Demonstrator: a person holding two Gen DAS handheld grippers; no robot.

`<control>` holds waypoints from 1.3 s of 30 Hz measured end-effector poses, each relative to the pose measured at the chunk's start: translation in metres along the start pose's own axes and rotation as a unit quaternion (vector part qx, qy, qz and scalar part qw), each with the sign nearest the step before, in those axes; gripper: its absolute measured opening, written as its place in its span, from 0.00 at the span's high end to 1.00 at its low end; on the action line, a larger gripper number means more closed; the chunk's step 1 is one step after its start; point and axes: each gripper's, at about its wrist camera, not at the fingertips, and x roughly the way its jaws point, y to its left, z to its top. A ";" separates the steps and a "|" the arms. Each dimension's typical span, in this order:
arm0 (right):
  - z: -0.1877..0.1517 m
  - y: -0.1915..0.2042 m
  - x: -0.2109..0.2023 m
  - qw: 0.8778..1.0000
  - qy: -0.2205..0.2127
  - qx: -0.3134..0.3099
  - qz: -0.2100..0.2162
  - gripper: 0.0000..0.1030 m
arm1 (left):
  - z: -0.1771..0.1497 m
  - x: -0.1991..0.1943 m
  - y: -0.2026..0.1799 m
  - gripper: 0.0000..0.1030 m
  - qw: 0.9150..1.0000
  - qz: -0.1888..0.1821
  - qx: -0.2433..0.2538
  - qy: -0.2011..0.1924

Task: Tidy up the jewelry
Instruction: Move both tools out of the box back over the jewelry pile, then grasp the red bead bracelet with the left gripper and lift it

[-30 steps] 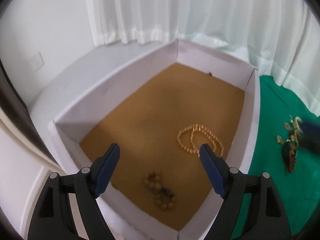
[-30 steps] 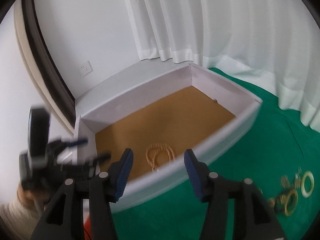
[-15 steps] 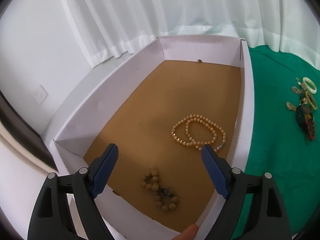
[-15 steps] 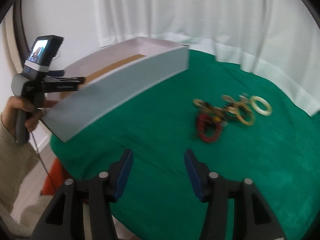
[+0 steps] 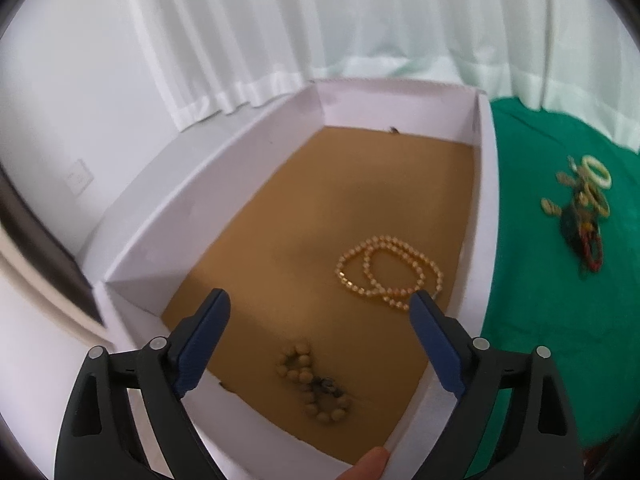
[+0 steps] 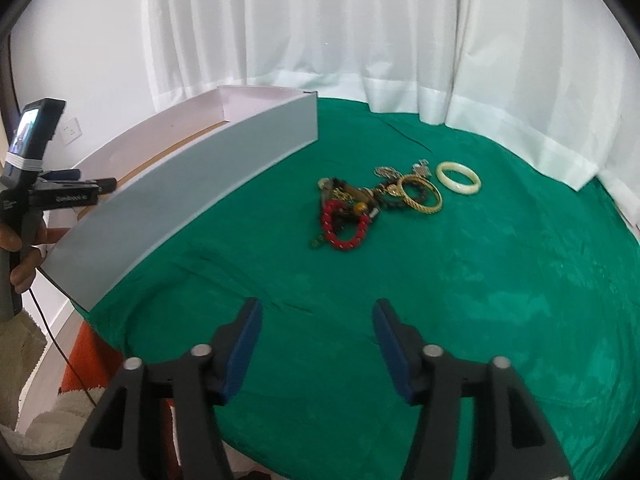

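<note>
A white box with a brown floor holds a golden bead necklace and a tan bead bracelet. My left gripper is open and empty above the box's near end. In the right wrist view the box stands at the left on green cloth. A jewelry pile lies beyond my open, empty right gripper: a red bead bracelet, a gold bangle, a cream bangle. The pile also shows in the left wrist view.
The round table is covered in green cloth. White curtains hang behind it. The left gripper's handle and the hand on it show beside the box. A fingertip touches the box's near corner.
My right gripper swung right, from over the box to facing the jewelry pile on the cloth. My left gripper shifted slightly over the box. Both stayed open.
</note>
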 end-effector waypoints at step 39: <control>-0.067 -0.103 0.004 0.984 0.053 0.138 -0.095 0.22 | -0.054 -0.029 -0.183 0.01 0.967 -0.222 0.104 0.069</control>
